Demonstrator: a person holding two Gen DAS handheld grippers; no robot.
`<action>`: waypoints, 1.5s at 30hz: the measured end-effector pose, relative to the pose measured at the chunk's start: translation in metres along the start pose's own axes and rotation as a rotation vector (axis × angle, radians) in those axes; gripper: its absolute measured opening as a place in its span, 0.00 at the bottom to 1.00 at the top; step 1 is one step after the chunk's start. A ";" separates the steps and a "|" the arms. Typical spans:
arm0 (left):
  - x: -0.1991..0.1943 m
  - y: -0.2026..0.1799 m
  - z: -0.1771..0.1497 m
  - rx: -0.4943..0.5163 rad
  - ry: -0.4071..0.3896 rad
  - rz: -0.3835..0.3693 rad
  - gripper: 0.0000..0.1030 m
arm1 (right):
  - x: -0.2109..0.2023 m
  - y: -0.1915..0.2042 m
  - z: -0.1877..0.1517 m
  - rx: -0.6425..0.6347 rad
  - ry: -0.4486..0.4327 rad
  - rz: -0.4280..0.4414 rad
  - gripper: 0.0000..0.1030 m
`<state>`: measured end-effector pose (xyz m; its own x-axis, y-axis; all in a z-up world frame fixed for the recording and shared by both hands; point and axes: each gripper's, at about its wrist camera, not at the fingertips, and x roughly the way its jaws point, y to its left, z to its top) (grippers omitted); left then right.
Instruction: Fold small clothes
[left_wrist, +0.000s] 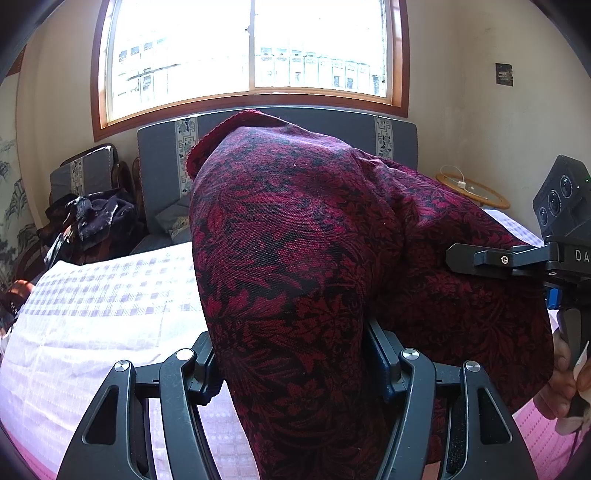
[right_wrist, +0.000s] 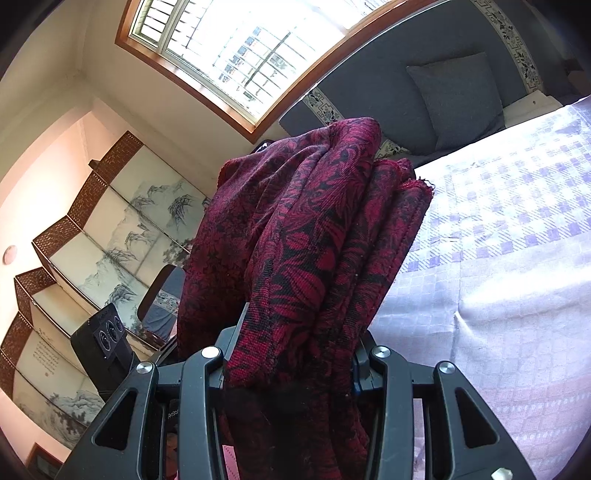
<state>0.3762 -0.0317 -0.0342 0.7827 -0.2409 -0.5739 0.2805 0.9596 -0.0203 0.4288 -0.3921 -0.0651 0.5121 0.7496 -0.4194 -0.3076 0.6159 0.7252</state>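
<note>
Crimson floral knit garment fills mid-frame, lifted off the checked bed; left gripper and right gripper each clamp a bunched edge, likely to bring halves together.

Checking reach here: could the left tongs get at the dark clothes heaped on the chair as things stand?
Probably not: the left tongs are shut on the red garment, also held by the right tongs. The dark clothes lie beyond the bed.
</note>
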 end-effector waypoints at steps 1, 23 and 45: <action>0.004 0.002 0.001 0.000 0.001 0.001 0.62 | 0.002 0.001 0.000 -0.002 0.001 -0.005 0.38; 0.032 0.016 -0.007 -0.048 0.052 -0.010 0.62 | 0.024 0.002 0.002 0.017 0.039 -0.020 0.37; 0.042 0.021 -0.011 -0.055 0.065 -0.004 0.62 | 0.043 -0.007 0.006 0.030 0.047 -0.038 0.37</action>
<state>0.4089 -0.0197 -0.0673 0.7436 -0.2361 -0.6255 0.2509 0.9657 -0.0663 0.4577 -0.3653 -0.0849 0.4844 0.7370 -0.4715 -0.2640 0.6369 0.7243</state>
